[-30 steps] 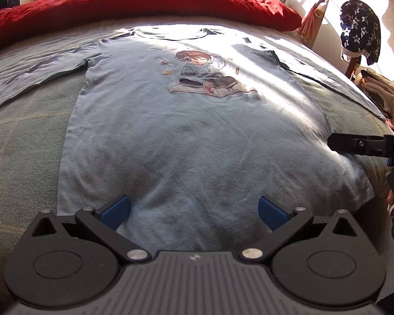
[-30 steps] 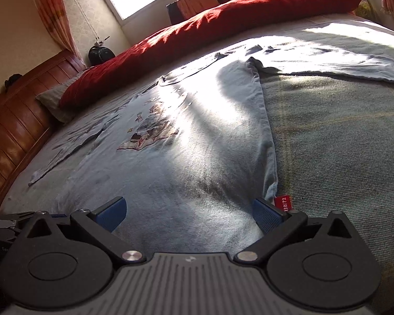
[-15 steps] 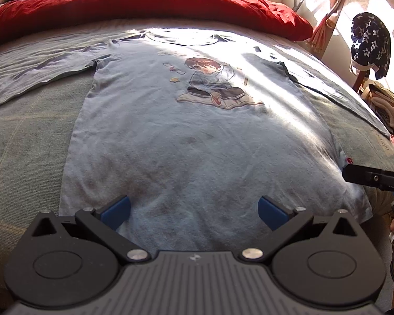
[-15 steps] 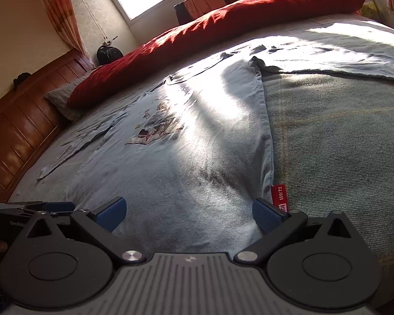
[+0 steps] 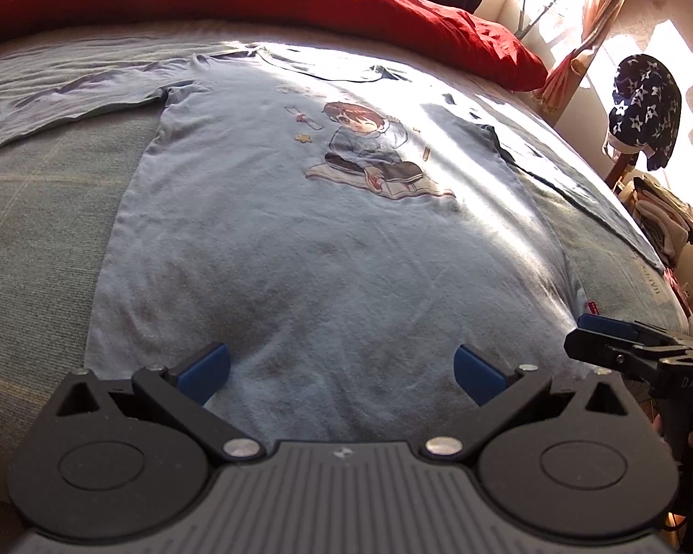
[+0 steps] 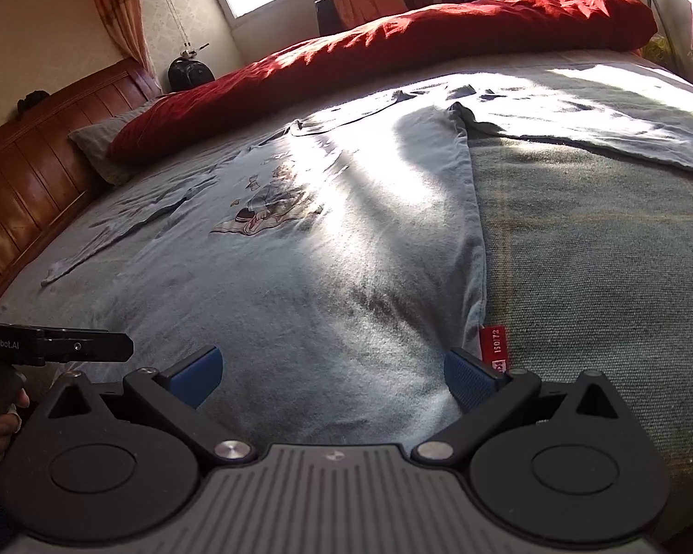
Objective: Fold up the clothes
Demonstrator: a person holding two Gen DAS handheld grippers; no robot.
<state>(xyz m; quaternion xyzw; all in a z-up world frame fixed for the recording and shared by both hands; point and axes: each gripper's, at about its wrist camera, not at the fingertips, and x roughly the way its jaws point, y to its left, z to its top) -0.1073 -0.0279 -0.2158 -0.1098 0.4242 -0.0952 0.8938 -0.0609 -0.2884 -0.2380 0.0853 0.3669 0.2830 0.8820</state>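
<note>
1. Pale blue long-sleeve shirt point(image 5: 328, 240) is lying flat, print up, on the grey bed cover point(image 5: 37, 231), both sleeves spread out sideways, hem toward the grippers.
2. Left gripper point(image 5: 342, 367) is hovering over the hem with fingers spread wide, gripping nothing. Right gripper point(image 6: 332, 369) is sitting at the hem corner by the red tag point(image 6: 493, 344), fingers likewise wide apart and empty.
3. Risk: pinching only the top layer, so the back panel is dragging and bunching during the fold.
4. Risk: fingers digging too deep and grabbing the bed cover along with the hem.
5. Risk: the left gripper is sitting nearer mid-hem than the corner, so an uneven lift is likely skewing the fold line.
6. Risk: spread sleeves trailing and twisting if they aren't folded in first.
</note>
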